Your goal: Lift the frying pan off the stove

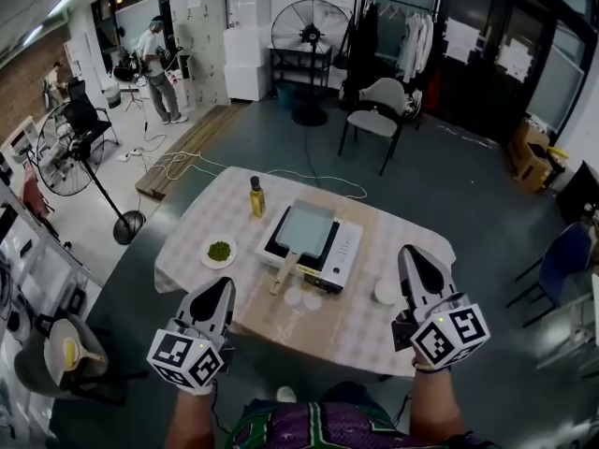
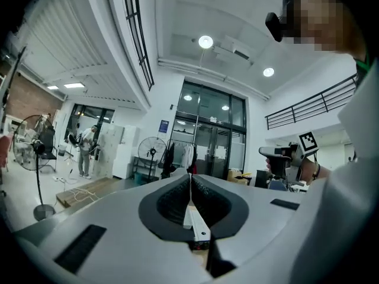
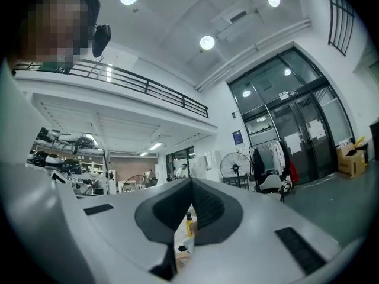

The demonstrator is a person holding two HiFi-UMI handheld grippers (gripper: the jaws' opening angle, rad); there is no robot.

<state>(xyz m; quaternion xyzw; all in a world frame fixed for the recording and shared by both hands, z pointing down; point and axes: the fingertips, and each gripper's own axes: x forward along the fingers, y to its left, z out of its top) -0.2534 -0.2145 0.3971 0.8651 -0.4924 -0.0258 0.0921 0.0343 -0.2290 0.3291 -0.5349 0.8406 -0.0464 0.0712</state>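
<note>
A rectangular grey-green frying pan [image 1: 304, 226] with a wooden handle [image 1: 284, 273] sits on a white portable stove [image 1: 343, 253] in the middle of the table. Both grippers hover level above the table's near edge, well short of the stove. My left gripper [image 1: 225, 284] is to the left of the handle, its jaws pressed together and empty [image 2: 190, 176]. On the right side is my right gripper [image 1: 410, 252], its tips also meeting with nothing between them [image 3: 190, 181]. The left gripper view shows the right gripper's marker cube [image 2: 307, 141].
The table [image 1: 374, 335] wears a checked cloth. On it stand an oil bottle [image 1: 256, 196], a plate of greens [image 1: 220, 251], two small white dishes [image 1: 301, 298] and a white bowl [image 1: 386, 292]. A chair [image 1: 379, 110], standing fans [image 1: 310, 31] and a person [image 1: 157, 68] are farther off.
</note>
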